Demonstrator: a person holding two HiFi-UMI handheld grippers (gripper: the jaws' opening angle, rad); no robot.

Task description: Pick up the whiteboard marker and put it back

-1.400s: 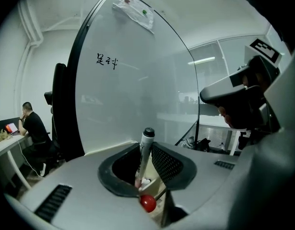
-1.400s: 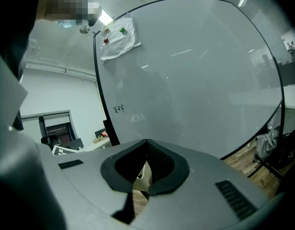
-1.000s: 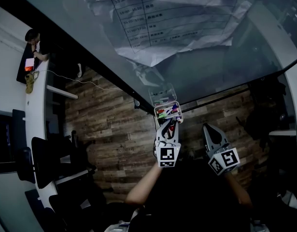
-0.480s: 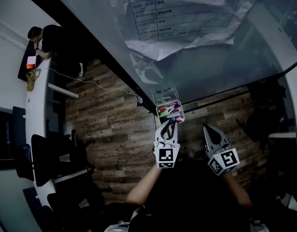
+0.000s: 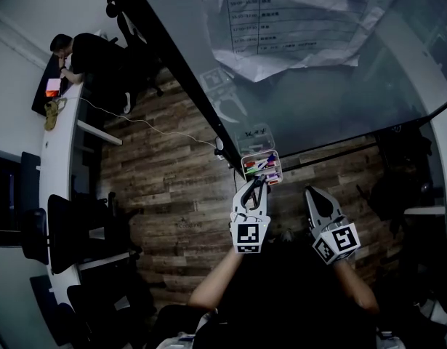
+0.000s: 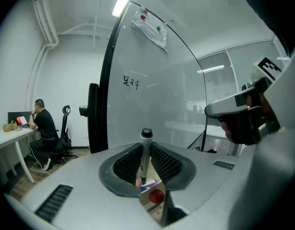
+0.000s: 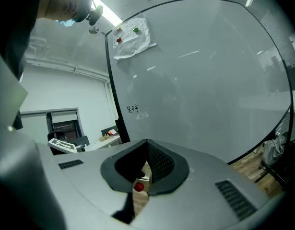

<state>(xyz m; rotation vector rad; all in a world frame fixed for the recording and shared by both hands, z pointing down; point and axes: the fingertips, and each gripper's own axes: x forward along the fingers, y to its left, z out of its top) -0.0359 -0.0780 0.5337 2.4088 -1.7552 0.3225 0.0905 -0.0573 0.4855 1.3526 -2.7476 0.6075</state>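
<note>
A whiteboard marker (image 6: 145, 156) with a black cap stands upright between the pads of my left gripper (image 6: 146, 163), which is shut on it. In the head view this gripper (image 5: 256, 185) holds the marker (image 5: 258, 188) just below a small clear box (image 5: 261, 167) of coloured markers fixed at the lower edge of the glass whiteboard (image 5: 325, 93). My right gripper (image 5: 312, 193) hovers to the right of the box, its jaws together with nothing between them (image 7: 146, 163). Bits of the box and a red thing (image 6: 157, 195) show under the left jaws.
A printed sheet (image 5: 296, 20) is pinned to the board above. A person (image 5: 85, 49) sits at a white desk (image 5: 59, 166) far to the left, with office chairs (image 5: 78, 231) along it. Wooden floor (image 5: 172, 195) lies below. The board's black frame (image 6: 108, 80) stands left of the marker.
My left gripper with the marker has edged up closer to the box. The head view has swung, so the board and sheet sit higher and further right. The right gripper has stayed put.
</note>
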